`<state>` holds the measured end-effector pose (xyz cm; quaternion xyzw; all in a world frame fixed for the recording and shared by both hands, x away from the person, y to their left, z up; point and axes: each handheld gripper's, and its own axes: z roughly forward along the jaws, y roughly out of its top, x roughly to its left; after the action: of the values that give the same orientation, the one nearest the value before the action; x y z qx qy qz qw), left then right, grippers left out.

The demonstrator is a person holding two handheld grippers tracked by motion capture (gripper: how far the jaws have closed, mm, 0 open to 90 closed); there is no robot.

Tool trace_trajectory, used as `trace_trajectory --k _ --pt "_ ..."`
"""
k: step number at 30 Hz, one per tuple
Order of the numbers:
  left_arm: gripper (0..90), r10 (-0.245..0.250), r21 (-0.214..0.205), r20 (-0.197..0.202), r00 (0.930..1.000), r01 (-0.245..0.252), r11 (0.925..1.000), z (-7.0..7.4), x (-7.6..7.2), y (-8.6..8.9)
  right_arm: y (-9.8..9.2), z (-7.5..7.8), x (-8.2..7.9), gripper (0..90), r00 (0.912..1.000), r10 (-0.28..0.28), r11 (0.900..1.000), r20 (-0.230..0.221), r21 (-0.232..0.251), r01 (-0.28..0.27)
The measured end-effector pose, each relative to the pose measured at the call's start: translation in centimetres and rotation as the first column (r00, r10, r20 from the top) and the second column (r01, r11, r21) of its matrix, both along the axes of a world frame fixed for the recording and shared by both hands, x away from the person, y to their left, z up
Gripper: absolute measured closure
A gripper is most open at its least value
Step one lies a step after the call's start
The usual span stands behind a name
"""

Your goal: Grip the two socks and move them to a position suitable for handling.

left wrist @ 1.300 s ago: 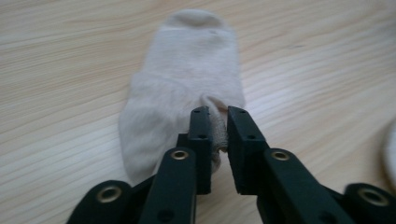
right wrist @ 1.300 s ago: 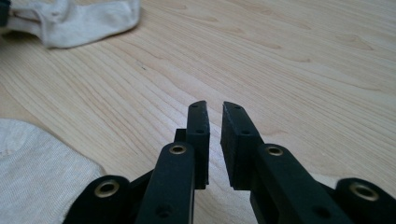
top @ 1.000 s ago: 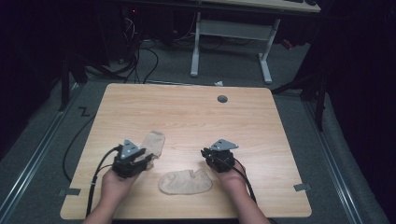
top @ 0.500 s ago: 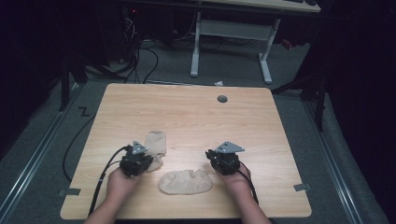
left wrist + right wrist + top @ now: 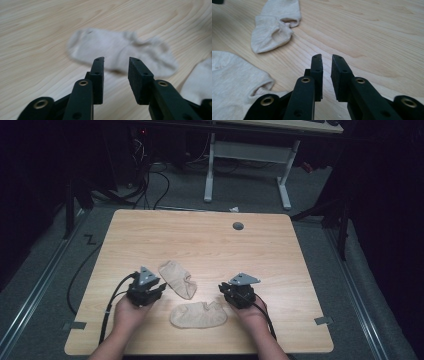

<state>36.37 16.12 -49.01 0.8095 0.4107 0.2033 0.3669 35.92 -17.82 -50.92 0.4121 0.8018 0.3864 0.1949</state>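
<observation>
Socks lie on a light wooden table as a person works with a hand-held gripper in each hand. The farther sock rests flat just right of the left gripper; in the left gripper view this sock lies just beyond the jaw tips, none of its cloth between them, and the jaws, which have just been opening, stand apart with a clear gap. The nearer sock lies between the two hands, its cuff end close beside the right gripper. In the right gripper view that sock sits left of the jaws, which stand a narrow slit apart over bare wood, gripping nothing.
</observation>
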Motion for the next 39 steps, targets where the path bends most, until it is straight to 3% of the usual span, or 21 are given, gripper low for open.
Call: trace_trajectory --k 2,4,5,6,7,8,11,15,21,22,29,32,34,36,39 --pt "57.3 0.003 -0.017 -0.01 0.9999 -0.003 0.9999 0.1 -0.3 0.9 0.6 0.2 -0.1 77.9 0.9999 0.014 0.9999 -0.002 0.001 -0.014" --pt "54.7 0.023 -0.071 0.025 0.9994 -0.021 0.9973 0.8 -1.4 2.9 1.4 0.4 0.0 76.9 0.9994 0.034 0.9992 -0.009 0.023 -0.033" --pt "53.5 0.023 -0.071 0.025 0.9994 -0.021 0.9973 0.8 -1.4 2.9 1.4 0.4 0.0 76.9 0.9994 0.034 0.9992 -0.009 0.023 -0.033" --pt "52.6 0.03 -0.09 0.034 0.999 -0.027 0.9956 1.1 -1.4 3.8 2.8 0.6 0.4 75.6 0.9983 0.053 0.9986 -0.025 0.008 -0.053" --pt "51.9 0.03 -0.09 0.034 0.999 -0.027 0.9956 1.1 -1.4 3.8 2.8 0.6 0.4 75.6 0.9983 0.053 0.9986 -0.025 0.008 -0.053" --pt "51.2 0.042 -0.086 0.041 0.9983 -0.038 0.9956 1.1 -1.3 4.1 4.3 0.8 1.0 75.1 0.9968 0.073 0.9972 -0.032 -0.012 -0.073" --pt "50.4 0.071 -0.093 0.017 0.9973 -0.069 0.9933 0.5 -0.8 5.0 5.6 1.0 1.6 74.2 0.9946 0.094 0.995 -0.044 -0.028 -0.096" --pt "49.6 0.084 -0.087 -0.005 0.9965 -0.084 0.9927 -0.1 -0.4 5.0 9.0 0.9 2.9 73.2 0.9851 0.144 0.9865 -0.093 -0.064 -0.151" --pt "49.2 0.062 -0.08 -0.004 0.998 -0.062 0.9948 -0.1 -0.3 4.7 10.8 -0.4 2.9 76.4 0.9738 0.172 0.9715 -0.149 -0.138 -0.193" --pt "49.2 0.063 -0.089 -0.008 0.998 -0.064 0.994 -0.1 -0.3 4.7 10.7 -0.7 2.9 77.5 0.973 0.165 0.9679 -0.161 -0.163 -0.191" --pt "49.4 0.06 -0.106 -0.006 0.9982 -0.061 0.9925 0.2 -0.6 4.8 8.4 -0.6 2.7 76.1 0.9755 0.143 0.9711 -0.167 -0.167 -0.171" --pt "49.6 0.051 -0.103 -0.016 0.9986 -0.053 0.9933 0.1 -0.6 4.6 5.6 -0.7 2.5 75.1 0.981 0.104 0.9798 -0.164 -0.152 -0.13" --pt "49.5 0.049 -0.101 -0.016 0.9987 -0.05 0.9936 0.0 -0.6 4.4 4.9 -0.7 2.5 74.9 0.9831 0.09 0.9813 -0.159 -0.155 -0.115" --pt "49.0 0.039 -0.097 -0.025 0.9989 -0.041 0.9944 -0.1 -0.5 4.0 2.8 -0.7 2.4 74.0 0.9865 0.045 0.9871 -0.158 -0.145 -0.068" --pt "49.0 0.031 -0.097 -0.026 0.9992 -0.033 0.9947 -0.1 -0.5 3.8 1.6 -0.7 2.4 73.3 0.9881 0.021 0.9897 -0.152 -0.137 -0.042"
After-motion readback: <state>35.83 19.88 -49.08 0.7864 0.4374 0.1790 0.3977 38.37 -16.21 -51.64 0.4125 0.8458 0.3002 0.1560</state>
